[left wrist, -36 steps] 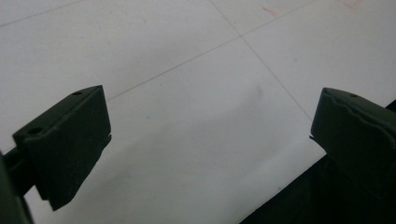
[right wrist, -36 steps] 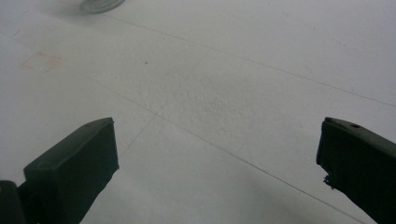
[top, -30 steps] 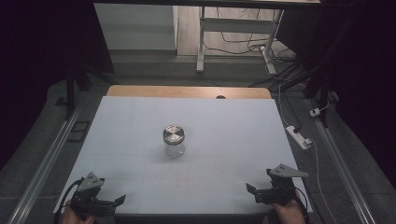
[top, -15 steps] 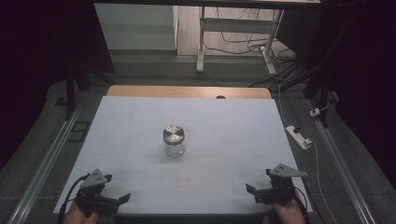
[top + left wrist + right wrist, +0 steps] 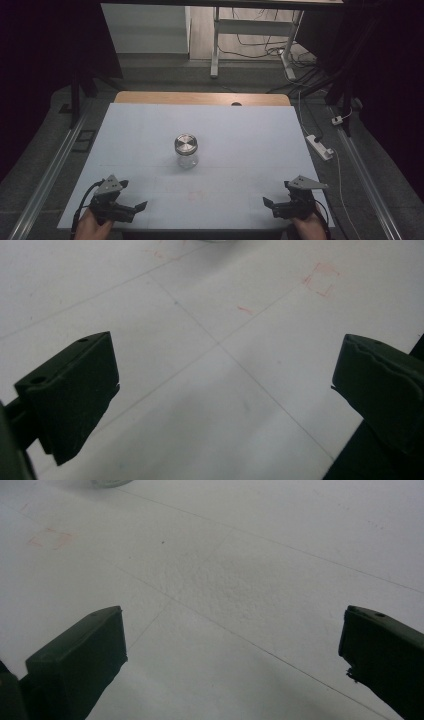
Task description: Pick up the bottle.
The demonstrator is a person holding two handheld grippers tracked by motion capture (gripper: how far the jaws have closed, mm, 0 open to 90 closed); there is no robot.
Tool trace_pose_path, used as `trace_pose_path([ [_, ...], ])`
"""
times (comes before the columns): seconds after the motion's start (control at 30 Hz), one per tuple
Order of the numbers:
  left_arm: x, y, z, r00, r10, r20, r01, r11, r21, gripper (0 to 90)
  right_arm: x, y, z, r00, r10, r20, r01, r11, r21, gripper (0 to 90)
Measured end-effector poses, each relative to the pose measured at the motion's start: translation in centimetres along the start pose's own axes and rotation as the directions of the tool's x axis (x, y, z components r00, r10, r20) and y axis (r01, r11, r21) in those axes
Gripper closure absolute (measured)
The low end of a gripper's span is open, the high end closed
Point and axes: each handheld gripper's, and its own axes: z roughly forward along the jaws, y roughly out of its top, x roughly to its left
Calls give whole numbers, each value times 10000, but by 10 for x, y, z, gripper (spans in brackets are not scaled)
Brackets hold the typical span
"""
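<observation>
Presently idle near the desk (image 5: 150, 130) edge: left gripper (image 5: 134, 206) and right gripper (image 5: 270, 204) wide open, empty, well short of jar (image 5: 186, 150). Approach level; steady the glass, probably gripping the lid squarely.

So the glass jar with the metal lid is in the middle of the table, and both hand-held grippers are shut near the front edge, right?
Not quite. The jar does stand mid-table, and the left hand-held gripper and right hand-held gripper sit near the front edge, but both are open: each gripper view shows its jaws wide apart over bare table.
</observation>
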Motion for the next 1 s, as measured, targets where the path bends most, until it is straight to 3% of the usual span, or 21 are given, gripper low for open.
trace_pose_path([
  [0.17,2,11,11,9990,428,99,-427,9990,-104,0,0,0,0,10000,-7,4,7,10000,17,0],
  [0.53,4,33,26,9992,335,220,-326,9986,-405,0,1,0,1,9999,-118,2,118,9999,112,0],
  [0.83,6,51,45,9981,556,252,-553,9984,-128,0,1,0,1,9999,-168,-19,168,9998,132,0],
  [1.0,7,61,53,9983,482,322,-479,9988,-92,0,2,0,2,9998,-183,-31,184,9997,143,0],
])
